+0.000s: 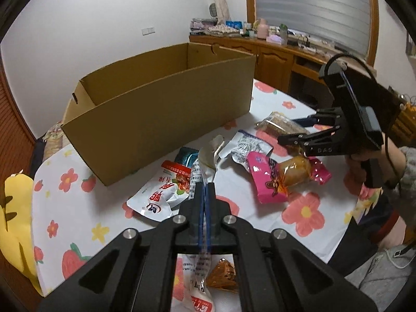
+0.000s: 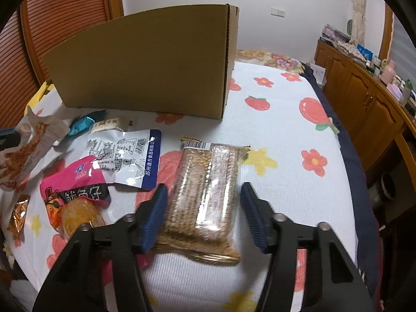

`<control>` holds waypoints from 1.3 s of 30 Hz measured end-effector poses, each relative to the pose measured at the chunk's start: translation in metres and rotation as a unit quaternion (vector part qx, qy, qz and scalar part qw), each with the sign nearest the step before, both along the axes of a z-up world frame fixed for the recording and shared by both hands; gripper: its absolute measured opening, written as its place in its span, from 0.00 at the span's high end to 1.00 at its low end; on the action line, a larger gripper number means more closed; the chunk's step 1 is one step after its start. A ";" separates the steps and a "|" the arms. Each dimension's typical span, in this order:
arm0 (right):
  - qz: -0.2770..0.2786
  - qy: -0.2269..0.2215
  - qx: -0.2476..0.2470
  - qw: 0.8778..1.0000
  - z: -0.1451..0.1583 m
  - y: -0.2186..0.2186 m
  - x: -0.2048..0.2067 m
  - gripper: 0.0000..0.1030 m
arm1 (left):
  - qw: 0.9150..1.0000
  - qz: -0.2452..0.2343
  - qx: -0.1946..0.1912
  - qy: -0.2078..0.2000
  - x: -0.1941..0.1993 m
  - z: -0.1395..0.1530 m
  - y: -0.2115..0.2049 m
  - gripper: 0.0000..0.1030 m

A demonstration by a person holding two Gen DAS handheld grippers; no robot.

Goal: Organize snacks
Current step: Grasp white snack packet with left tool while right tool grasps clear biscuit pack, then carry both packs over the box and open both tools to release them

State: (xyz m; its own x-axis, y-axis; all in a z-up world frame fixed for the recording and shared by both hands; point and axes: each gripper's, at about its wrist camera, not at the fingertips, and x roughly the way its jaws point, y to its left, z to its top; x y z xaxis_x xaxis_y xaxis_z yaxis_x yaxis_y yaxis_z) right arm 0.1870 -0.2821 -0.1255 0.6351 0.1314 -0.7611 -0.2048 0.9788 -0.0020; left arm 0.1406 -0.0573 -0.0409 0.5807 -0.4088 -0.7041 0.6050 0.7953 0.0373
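Observation:
My left gripper is shut on a clear snack packet with printed text, which hangs through its fingers above the flowered bedspread. My right gripper stands open astride a clear packet of brown sesame bars that lies flat. Its left pad touches the packet's edge and its right pad is apart from it. In the left wrist view the right gripper sits over that same sesame packet. An open cardboard box stands behind the snacks.
Loose on the spread lie a pink packet, a white-and-blue packet, a red-and-white packet and a teal packet. A wooden cabinet lines the bed's right side. A yellow cushion lies far left.

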 end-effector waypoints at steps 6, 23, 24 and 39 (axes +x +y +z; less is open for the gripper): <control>-0.003 -0.007 0.003 1.000 0.005 -0.004 -0.001 0.57 | 1.000 0.014 -0.027 -0.010 -0.004 0.009 0.008 1.00; -0.007 -0.063 0.033 0.997 0.045 -0.014 -0.037 0.58 | 0.997 0.034 -0.064 -0.039 -0.010 0.030 0.017 1.00; -0.006 -0.066 0.031 0.997 0.047 -0.013 -0.039 0.58 | 0.996 0.036 -0.066 -0.041 -0.011 0.032 0.017 1.00; 0.007 -0.089 0.050 0.995 0.066 -0.006 -0.056 0.58 | 0.990 0.057 -0.101 -0.080 -0.014 0.065 0.029 1.00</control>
State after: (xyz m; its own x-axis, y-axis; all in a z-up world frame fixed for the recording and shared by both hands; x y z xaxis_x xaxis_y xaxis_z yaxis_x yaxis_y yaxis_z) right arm 0.1308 -0.2878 -0.0599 0.7566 0.2099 -0.6193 -0.2234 0.9731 0.0569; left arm 0.1267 -0.0279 0.0236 0.7281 -0.4579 -0.5101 0.5108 0.8587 -0.0418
